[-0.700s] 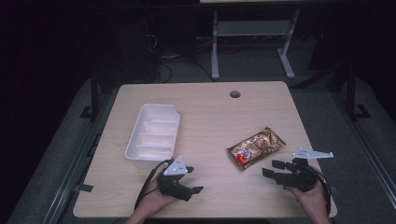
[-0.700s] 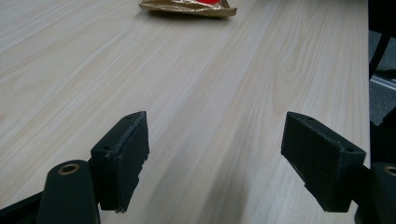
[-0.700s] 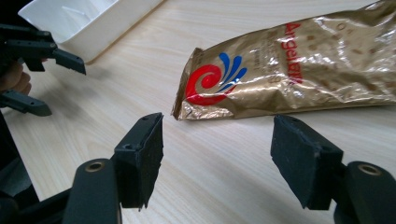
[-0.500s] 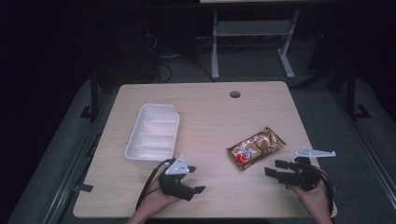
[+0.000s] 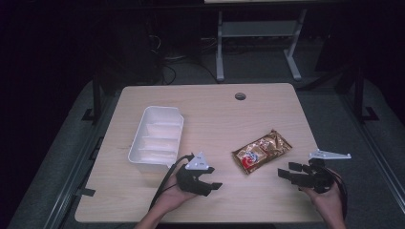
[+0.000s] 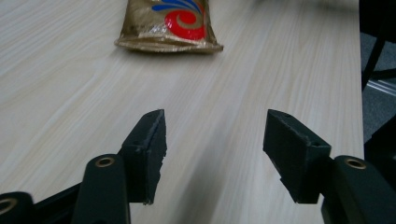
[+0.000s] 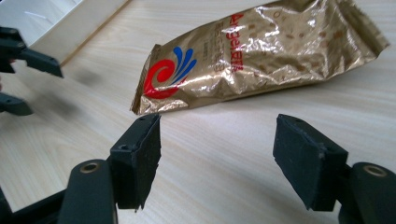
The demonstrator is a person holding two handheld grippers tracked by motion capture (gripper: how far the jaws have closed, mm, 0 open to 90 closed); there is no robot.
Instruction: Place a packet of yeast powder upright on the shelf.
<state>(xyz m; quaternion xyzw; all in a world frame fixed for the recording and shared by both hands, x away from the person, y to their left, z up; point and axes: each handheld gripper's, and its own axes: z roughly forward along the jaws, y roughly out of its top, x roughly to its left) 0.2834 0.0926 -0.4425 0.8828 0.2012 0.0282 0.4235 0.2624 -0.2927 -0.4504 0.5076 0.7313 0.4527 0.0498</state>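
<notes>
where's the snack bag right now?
In the high view the gold snack bag lies flat on the table, right of centre, between the white tray and the right gripper, touched by neither gripper.

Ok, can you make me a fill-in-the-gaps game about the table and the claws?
1. The shiny snack bag is mostly ____ in colour.
2. The white tray has ____ inside it.
3. The left claw and the right claw both have their jaws ____.

Missing words: gold; nothing; open
</notes>
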